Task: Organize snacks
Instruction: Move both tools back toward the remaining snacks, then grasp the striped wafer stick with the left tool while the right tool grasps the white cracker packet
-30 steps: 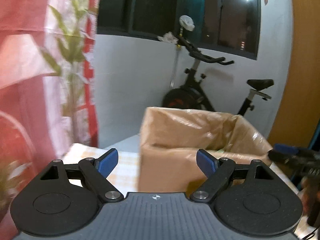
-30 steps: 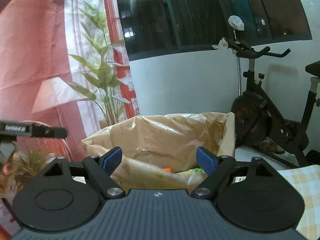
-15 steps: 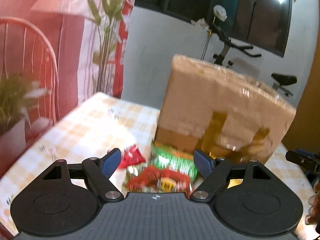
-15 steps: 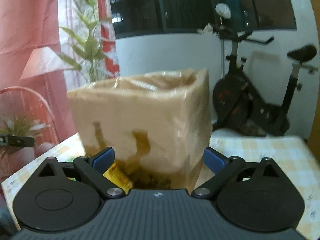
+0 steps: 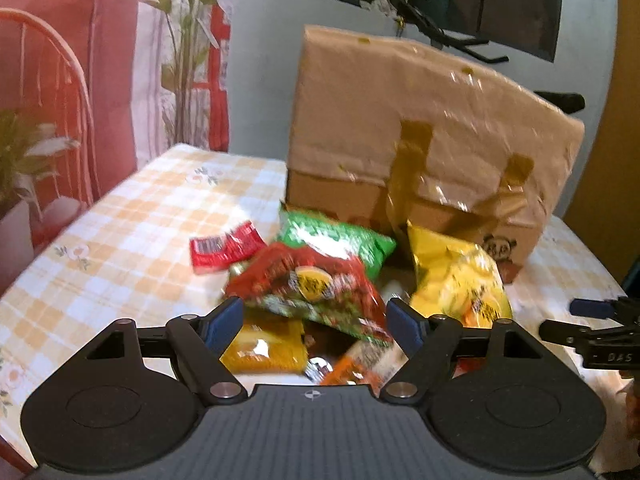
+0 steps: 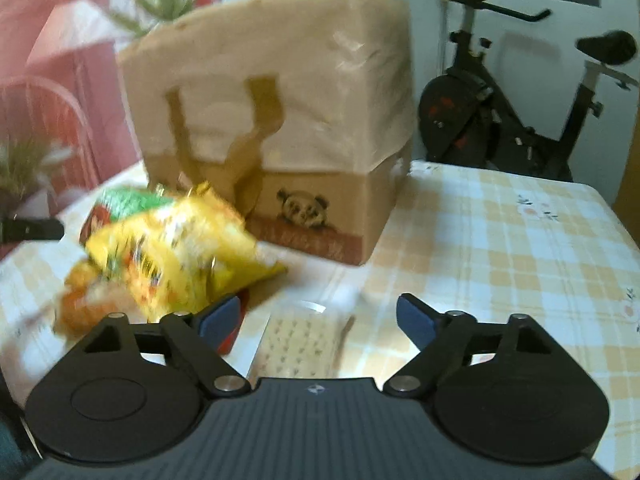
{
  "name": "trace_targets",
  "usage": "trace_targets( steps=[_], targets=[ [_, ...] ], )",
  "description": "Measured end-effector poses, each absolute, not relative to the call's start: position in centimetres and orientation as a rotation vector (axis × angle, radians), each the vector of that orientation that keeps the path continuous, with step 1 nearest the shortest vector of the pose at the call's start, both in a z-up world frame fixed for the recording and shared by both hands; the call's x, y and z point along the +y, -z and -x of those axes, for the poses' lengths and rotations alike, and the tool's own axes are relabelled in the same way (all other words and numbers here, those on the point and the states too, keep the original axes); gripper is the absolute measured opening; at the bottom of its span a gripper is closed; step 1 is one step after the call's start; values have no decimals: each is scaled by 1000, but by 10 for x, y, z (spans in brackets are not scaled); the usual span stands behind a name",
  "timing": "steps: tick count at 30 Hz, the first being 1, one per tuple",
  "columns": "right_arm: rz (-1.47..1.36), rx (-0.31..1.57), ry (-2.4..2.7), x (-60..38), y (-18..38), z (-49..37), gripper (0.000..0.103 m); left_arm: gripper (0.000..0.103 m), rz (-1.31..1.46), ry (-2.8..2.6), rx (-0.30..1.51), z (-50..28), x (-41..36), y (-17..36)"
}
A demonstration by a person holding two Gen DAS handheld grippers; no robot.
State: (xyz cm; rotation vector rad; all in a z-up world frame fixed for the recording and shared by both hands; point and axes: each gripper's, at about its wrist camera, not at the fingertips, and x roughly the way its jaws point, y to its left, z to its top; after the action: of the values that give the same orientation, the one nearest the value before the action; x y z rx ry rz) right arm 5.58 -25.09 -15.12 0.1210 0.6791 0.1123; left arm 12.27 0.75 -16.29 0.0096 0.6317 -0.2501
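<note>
Both tongs wide open, gripping nothing yet.
Left tongs (image 5: 314, 322) over the heaped red packet (image 5: 308, 284): overlapping bags could snag; right tongs (image 6: 318, 320) may crush the crackers (image 6: 298, 344).

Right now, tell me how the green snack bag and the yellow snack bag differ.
The green snack bag lies flatter, partly under a red packet; the yellow snack bag looks puffier and has nothing on it. The green one sits left of the yellow one. Both lie unheld on the checked tablecloth in front of the brown bag.
</note>
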Motion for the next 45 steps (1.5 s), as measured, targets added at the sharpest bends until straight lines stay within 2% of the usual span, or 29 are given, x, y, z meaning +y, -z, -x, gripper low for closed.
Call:
trace_targets(
  steps=[5, 6, 14, 16, 25, 26, 28, 31, 34, 45],
  targets=[
    [-81, 699, -161, -237, 162, -54, 67, 80, -31, 288, 648, -121, 2, 170],
    [-69, 705, -171, -234, 165, -55, 66, 80, -34, 292, 650, -121, 1, 171],
    [-72, 720, -132, -236, 175, -56, 64, 80, -59, 328, 702, -125, -6, 185],
    [-84, 741, -156, -237, 178, -58, 58, 79, -67, 345, 715, -127, -9, 189],
    [-124, 725, -179, -240, 180, -57, 58, 75, -98, 389, 770, -145, -26, 206],
    [-122, 725, -190, -239, 180, -57, 56, 74, -98, 390, 778, -146, -27, 209],
    [-103, 721, -189, -237, 180, -57, 53, 70, -113, 385, 779, -146, -31, 212],
    [-88, 716, -193, -234, 180, -56, 52, 53, -154, 381, 760, -140, -35, 212],
    [-79, 708, -188, -233, 180, -55, 51, 45, -132, 378, 778, -131, -35, 210],
    [-89, 712, -178, -236, 181, -56, 51, 45, -169, 361, 786, -127, -44, 213]
  ],
)
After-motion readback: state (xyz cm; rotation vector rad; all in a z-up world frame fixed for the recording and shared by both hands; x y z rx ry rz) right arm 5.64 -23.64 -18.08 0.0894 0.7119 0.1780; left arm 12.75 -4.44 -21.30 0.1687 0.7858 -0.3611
